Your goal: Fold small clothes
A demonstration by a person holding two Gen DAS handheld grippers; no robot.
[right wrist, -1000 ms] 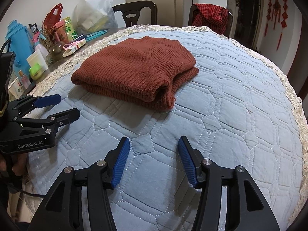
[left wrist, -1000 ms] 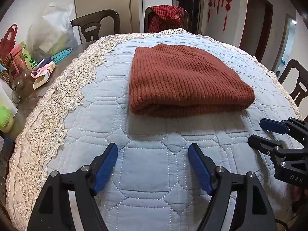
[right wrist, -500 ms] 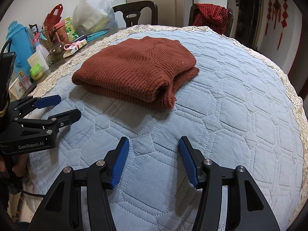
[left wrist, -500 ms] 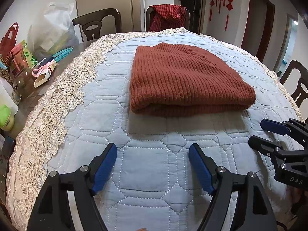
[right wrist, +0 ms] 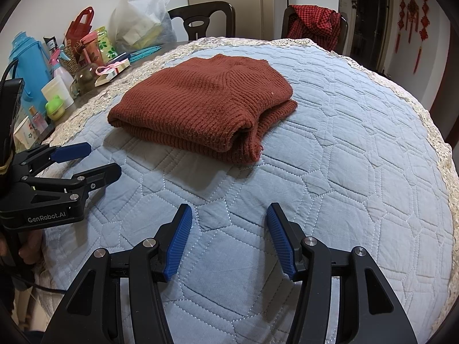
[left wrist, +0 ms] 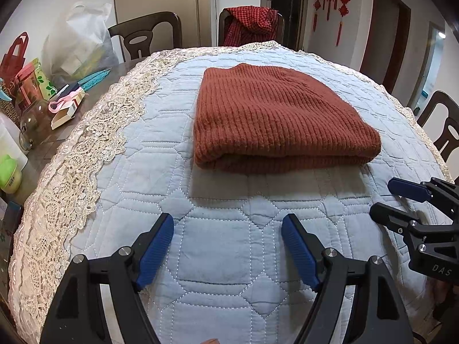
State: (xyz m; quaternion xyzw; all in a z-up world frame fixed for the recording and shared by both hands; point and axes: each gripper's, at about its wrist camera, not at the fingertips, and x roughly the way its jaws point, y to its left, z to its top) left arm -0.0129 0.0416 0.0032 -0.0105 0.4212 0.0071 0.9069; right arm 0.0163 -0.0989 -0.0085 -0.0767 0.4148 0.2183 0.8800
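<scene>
A rust-red ribbed knit sweater (left wrist: 275,120) is observed folded into a compact rectangular stack of several layers. The folded edge faces the grippers in the left wrist view; in the right wrist view the open layered ends are seen at the right-hand corner (right wrist: 249,143). The top surface is flat and reasonably smooth, with a ribbed collar band visible near the far edge.

The sweater is found lying on a pale blue quilted cover (left wrist: 235,258) with a cream lace border (left wrist: 74,172), spread over the tabletop. It is placed toward the middle of the cover, well apart from both grippers.

The left gripper (left wrist: 228,246) is held low over the bare quilt in front of the sweater, its blue pads spread wide with nothing between them. The right gripper (right wrist: 229,238) is likewise held over the quilt, jaws apart and empty. The two grippers are positioned side by side, near each other, both pointing toward the garment and neither touching it.

Assorted bottles and bags (right wrist: 57,66) are noted at the tabletop's left edge.
</scene>
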